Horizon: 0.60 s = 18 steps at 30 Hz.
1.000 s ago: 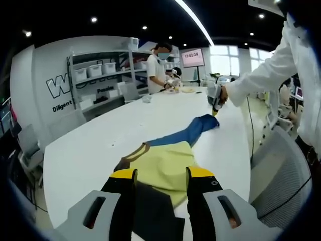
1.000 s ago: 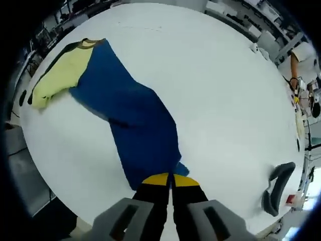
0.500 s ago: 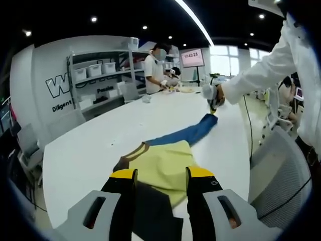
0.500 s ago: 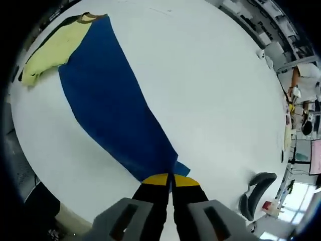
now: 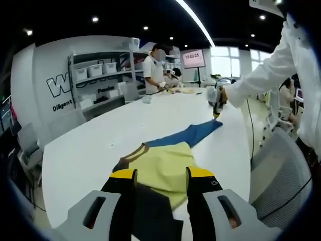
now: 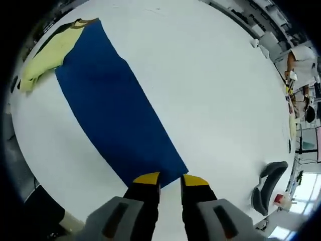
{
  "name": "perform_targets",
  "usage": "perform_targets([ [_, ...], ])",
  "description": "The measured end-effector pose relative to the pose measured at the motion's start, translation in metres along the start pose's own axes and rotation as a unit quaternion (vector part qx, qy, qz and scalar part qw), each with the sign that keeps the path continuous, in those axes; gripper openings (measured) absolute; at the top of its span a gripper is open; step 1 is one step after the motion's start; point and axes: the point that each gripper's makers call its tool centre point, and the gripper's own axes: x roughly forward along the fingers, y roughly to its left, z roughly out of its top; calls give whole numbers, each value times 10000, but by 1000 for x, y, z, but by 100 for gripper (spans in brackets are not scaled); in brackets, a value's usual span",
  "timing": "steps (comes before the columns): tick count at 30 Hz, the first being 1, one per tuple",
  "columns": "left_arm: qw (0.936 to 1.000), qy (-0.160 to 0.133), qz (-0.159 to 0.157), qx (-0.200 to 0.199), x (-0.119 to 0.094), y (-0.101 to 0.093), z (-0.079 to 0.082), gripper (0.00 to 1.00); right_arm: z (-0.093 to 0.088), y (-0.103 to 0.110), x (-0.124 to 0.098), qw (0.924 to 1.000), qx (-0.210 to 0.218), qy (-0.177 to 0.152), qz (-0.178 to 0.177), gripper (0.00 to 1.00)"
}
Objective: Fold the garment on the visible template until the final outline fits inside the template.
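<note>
In the right gripper view the garment (image 6: 108,103) lies flat on the white table (image 6: 210,90), its blue panel stretching from the yellow part at 10 o'clock toward the right gripper (image 6: 170,177), jaws parted over its near edge. The left gripper (image 5: 161,173) hovers spread above the yellow part; shelf bins (image 5: 95,70) sit at 11 o'clock, contents unreadable.

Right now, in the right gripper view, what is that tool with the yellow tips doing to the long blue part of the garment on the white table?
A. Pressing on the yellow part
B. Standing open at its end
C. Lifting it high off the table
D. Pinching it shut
B: the right tool has its jaws apart at the near end of the long blue cloth panel, which lies flat on the white table.
</note>
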Motion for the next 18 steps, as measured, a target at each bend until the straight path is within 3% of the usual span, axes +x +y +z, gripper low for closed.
perform_targets([
  [5, 10000, 19, -46, 9, 2, -3, -1, 36, -11, 14, 5, 9999, 28, 11, 150, 14],
  [10, 10000, 19, -59, -4, 3, -5, -2, 36, 11, 45, -5, 9983, -189, -440, 321, 12],
  [18, 10000, -31, -80, 20, 0, -8, 2, 36, 40, 82, -9, 9940, -559, -792, 507, 13],
])
